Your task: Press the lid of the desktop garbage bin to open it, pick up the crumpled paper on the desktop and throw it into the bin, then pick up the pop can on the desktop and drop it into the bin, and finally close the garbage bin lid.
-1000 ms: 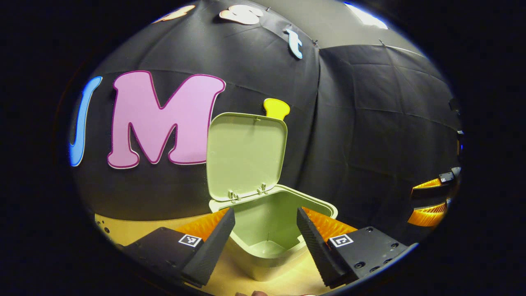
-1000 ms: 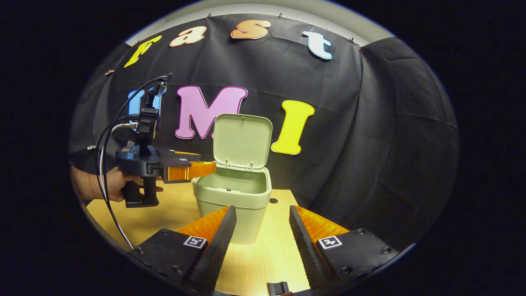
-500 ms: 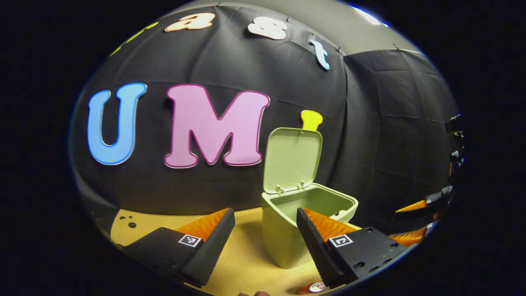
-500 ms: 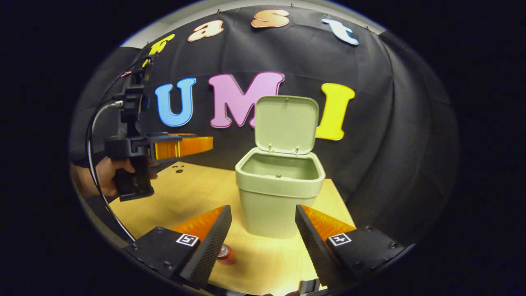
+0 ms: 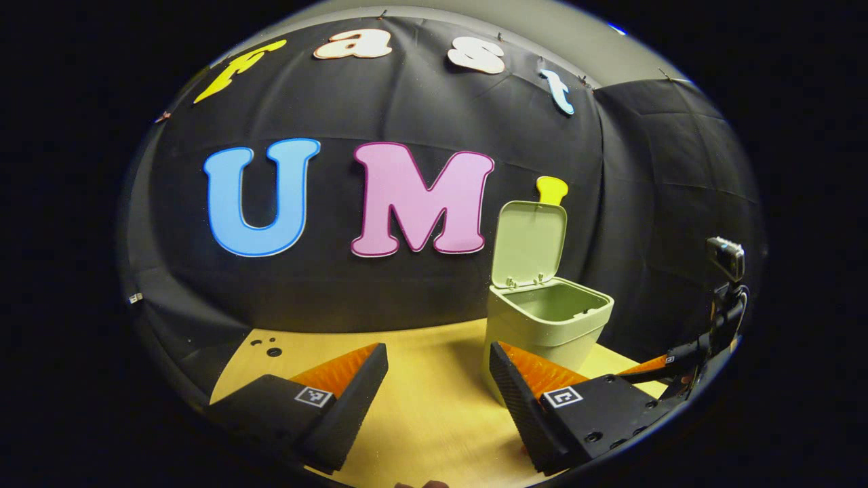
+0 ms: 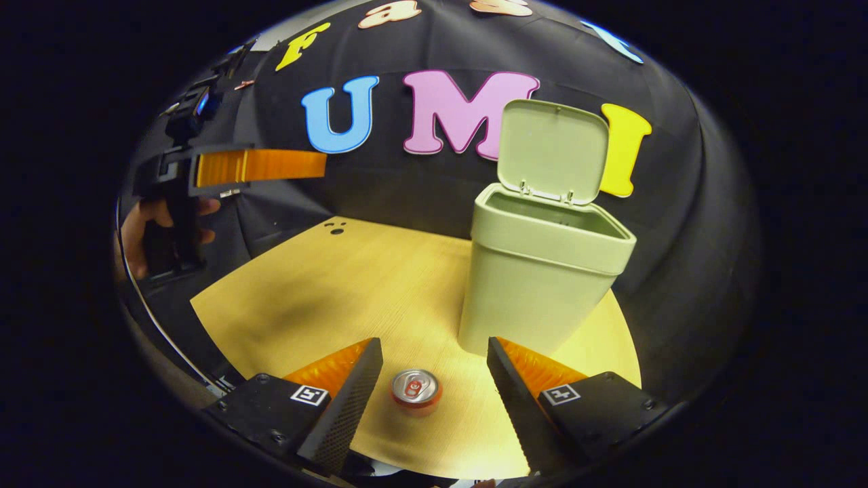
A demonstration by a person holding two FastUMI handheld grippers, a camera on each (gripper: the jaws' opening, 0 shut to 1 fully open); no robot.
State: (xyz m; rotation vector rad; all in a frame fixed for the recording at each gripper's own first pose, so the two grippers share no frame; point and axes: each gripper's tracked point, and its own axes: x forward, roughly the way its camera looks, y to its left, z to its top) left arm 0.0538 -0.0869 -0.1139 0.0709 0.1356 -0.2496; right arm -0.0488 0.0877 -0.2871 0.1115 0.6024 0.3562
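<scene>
Both grippers are spread wide with nothing between their fingers. Seen from the right gripper view, the right gripper (image 6: pixel 430 400) hangs above the near edge of the table (image 6: pixel 339 285), tipped downward, and the pop can (image 6: pixel 416 389) stands upright on the wood right in the gap between the two fingers, its top facing up at the camera; neither finger touches it. Just beyond the right-hand finger stands the garbage bin (image 6: pixel 536 285), pale green, sitting on the table toward the back right, with its lid (image 6: pixel 553 150) swung up on the rear hinges and standing nearly upright against the black cloth wall (image 6: pixel 678 224). I can see a little way into the bin's mouth from here, but not what lies at the bottom. Off to the left in that same view the left gripper (image 6: pixel 261 165) is held level, well above the table and well apart from the bin, with a hand (image 6: pixel 146 230) wrapped round its grip. From the left gripper view, the left gripper (image 5: pixel 437 400) looks across the bare wood with its fingers parted, the bin (image 5: pixel 549 325) showing behind its right-hand finger with the lid (image 5: pixel 530 242) up. At the far right edge of that view a part of the right gripper (image 5: pixel 685 356) pokes in low beside the bin, with its camera mount rising above it.
</scene>
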